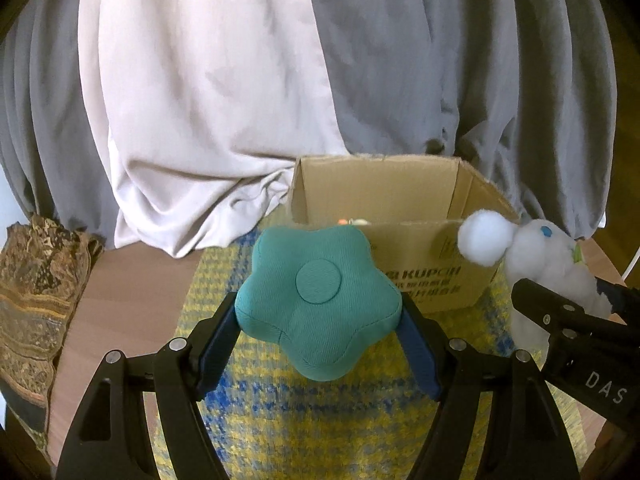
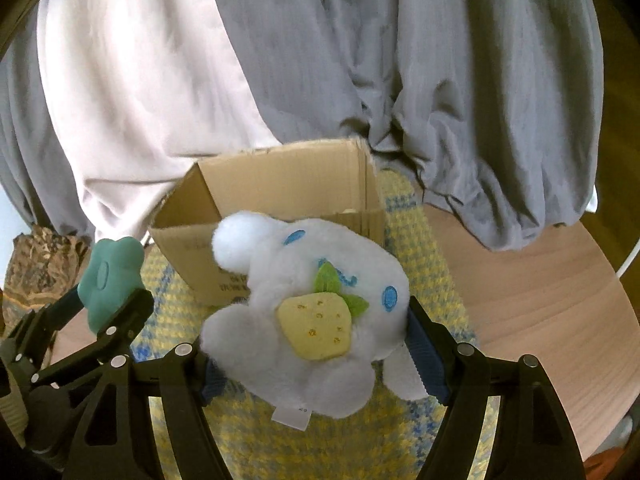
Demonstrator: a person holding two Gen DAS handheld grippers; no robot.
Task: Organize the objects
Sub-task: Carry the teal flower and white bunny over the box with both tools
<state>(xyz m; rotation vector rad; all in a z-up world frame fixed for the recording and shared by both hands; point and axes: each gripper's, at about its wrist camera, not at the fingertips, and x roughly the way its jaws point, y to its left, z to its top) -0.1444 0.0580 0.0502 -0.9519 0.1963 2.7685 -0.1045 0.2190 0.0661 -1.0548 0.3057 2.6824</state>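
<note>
Cardboard box ahead; curtains behind.

The right gripper clamps a white plush toy above the yellow woven mat, near the open cardboard box; at left, the left gripper grips a teal star cushion.

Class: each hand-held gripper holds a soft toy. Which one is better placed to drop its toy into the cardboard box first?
Left, marginally: its star cushion sits directly before the cardboard box opening; the right's plush is off to the side.
</note>
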